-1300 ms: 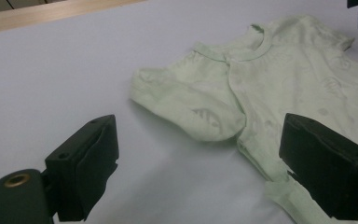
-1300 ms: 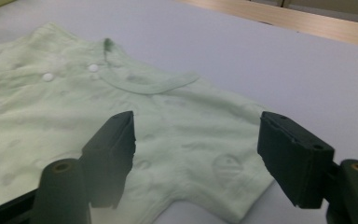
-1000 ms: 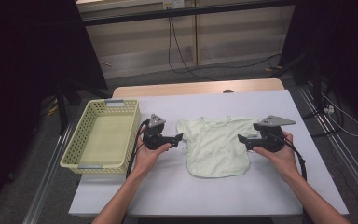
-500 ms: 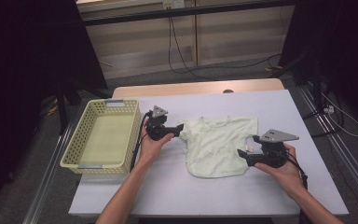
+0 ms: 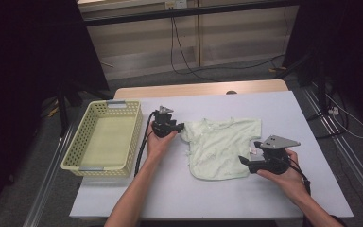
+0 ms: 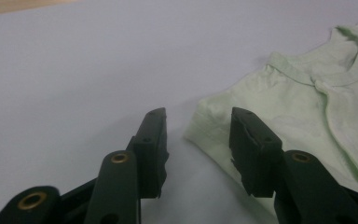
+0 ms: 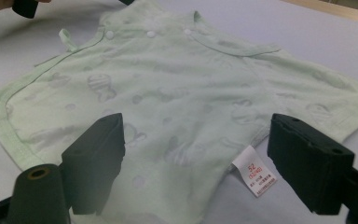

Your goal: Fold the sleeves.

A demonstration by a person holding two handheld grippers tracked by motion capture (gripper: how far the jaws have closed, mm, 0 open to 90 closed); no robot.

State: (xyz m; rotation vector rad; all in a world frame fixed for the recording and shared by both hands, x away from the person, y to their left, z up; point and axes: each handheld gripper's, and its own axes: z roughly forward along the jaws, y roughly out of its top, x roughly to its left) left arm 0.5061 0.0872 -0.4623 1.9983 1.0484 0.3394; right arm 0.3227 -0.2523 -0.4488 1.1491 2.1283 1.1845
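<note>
a: what changed around the shirt (image 5: 221, 146)?
b: it lies flat on the table (image 5: 179, 194). left gripper (image 6: 196, 133) has been closing at its sleeve edge, not clamped yet; right gripper (image 7: 193, 158), released, slid toward its hem.

Small pale-green baby shirt (image 5: 220, 146), printed with faint fish-like motifs, lies flat and spread open on the desk (image 5: 170, 189), neckline away from the person. Round neck band with a row of white snaps along the front placket. White size label (image 7: 254, 176) with red print sticks out from the side seam, between the right gripper (image 7: 205, 163) jaws. The sleeve corner lies between the left gripper (image 6: 198, 140) jaws, untouched. Fabric slightly wrinkled.
</note>
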